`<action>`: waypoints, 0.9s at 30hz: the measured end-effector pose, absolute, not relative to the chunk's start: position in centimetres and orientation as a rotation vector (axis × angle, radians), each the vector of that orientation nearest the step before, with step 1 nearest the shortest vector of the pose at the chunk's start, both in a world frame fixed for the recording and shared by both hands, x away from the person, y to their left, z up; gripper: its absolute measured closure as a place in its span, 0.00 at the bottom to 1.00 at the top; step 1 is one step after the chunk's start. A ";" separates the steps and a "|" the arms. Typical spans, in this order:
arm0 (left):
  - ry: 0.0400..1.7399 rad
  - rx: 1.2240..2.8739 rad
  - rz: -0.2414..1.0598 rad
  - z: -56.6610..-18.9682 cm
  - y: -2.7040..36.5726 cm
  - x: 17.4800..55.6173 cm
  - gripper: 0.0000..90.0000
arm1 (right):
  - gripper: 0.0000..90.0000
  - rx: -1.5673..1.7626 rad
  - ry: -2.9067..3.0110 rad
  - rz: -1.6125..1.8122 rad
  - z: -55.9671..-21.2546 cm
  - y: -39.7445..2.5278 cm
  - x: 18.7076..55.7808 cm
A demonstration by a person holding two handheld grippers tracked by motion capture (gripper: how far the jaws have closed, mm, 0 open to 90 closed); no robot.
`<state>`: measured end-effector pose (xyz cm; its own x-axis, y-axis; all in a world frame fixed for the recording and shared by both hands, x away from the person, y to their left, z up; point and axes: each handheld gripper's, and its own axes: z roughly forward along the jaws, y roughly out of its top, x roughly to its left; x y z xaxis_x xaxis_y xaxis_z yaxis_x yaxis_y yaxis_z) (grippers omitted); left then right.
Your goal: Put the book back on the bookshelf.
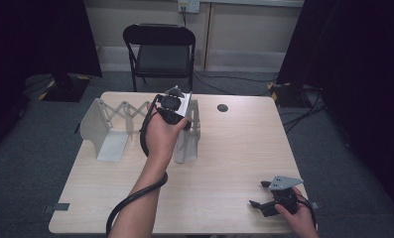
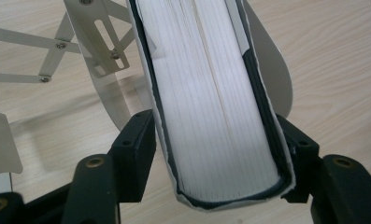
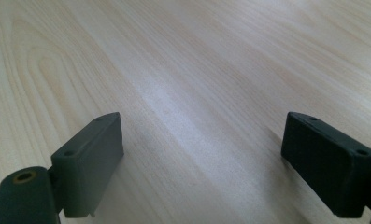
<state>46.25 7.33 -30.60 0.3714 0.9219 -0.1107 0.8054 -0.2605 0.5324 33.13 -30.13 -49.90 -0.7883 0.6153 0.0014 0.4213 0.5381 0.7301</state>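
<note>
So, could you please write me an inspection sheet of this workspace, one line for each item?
Surface: light wooden table with a dark round grommet.
Job's things: thick book with white page edges and dark cover, held at the white metal expandable book rack.
Clutter: nothing seen.
Grippers: left gripper has its jaws closed on the book's two covers; right gripper is open, near the bare table at the front right corner.
Cables: black cable runs along the left forearm; more cables lie on the floor.
Surroundings: black folding chair behind the table, grey carpet, black curtains at both sides.
</note>
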 end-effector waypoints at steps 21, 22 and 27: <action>1.426 2.129 0.271 -30.7 8.4 44.5 0.43 | 0.14 0.868 2.521 1.095 -49.9 -30.1 33.1; 1.422 2.126 0.269 -30.7 8.4 44.5 0.43 | 0.14 0.869 2.520 1.094 -49.9 -30.1 33.1; 1.407 2.136 0.273 -30.7 8.4 44.2 0.43 | 0.14 0.869 2.520 1.094 -49.9 -30.1 33.1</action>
<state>44.20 8.38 -30.68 0.4280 0.8939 -0.1330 0.7796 -0.2907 0.5547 33.12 -30.13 -49.90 -0.7877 0.6160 0.0002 0.4207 0.5378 0.7306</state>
